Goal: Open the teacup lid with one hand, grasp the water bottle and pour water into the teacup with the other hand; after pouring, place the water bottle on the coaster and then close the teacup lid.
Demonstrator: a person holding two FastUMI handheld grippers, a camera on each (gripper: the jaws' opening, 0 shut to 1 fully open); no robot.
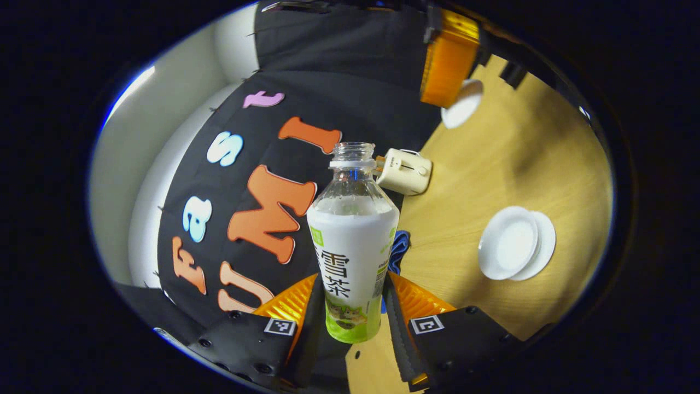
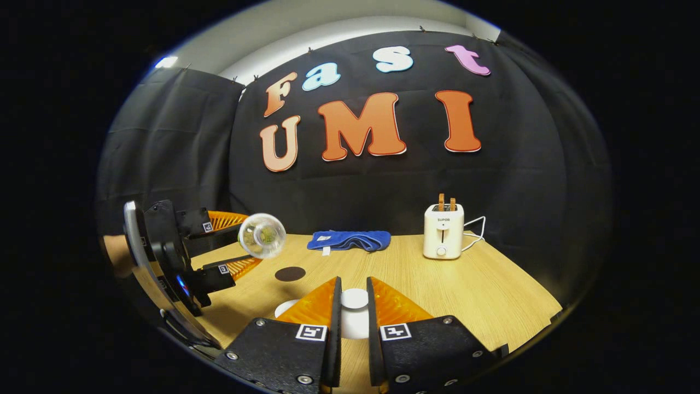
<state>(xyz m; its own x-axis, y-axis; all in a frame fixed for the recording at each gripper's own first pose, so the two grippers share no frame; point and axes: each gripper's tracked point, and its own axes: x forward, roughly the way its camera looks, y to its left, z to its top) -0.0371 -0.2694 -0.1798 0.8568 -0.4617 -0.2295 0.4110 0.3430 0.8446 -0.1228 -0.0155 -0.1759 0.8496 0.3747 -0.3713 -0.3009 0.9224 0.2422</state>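
We see a wooden surface (image 2: 465, 284) before the black cloth wall. From left of the right gripper view: our left tongs (image 2: 232, 243) clenched on the uncapped water bottle (image 2: 262, 235), a dark coaster (image 2: 290, 273), blue cloth (image 2: 350, 239), toaster (image 2: 443, 231). At bottom center, our right tongs (image 2: 354, 306) grasp the white lid (image 2: 355, 300). In the left gripper view, the teacup (image 1: 508, 242) sits right of the bottle.

In the right gripper view, a toaster (image 2: 443, 231) is being carried at the back right of the worktop (image 2: 492, 295), with a folded cloth (image 2: 350, 240) lying to its left by the wall. A coaster (image 2: 290, 273) is lying before the cloth, and the bottle (image 2: 262, 236) is being held above the worktop's left side.
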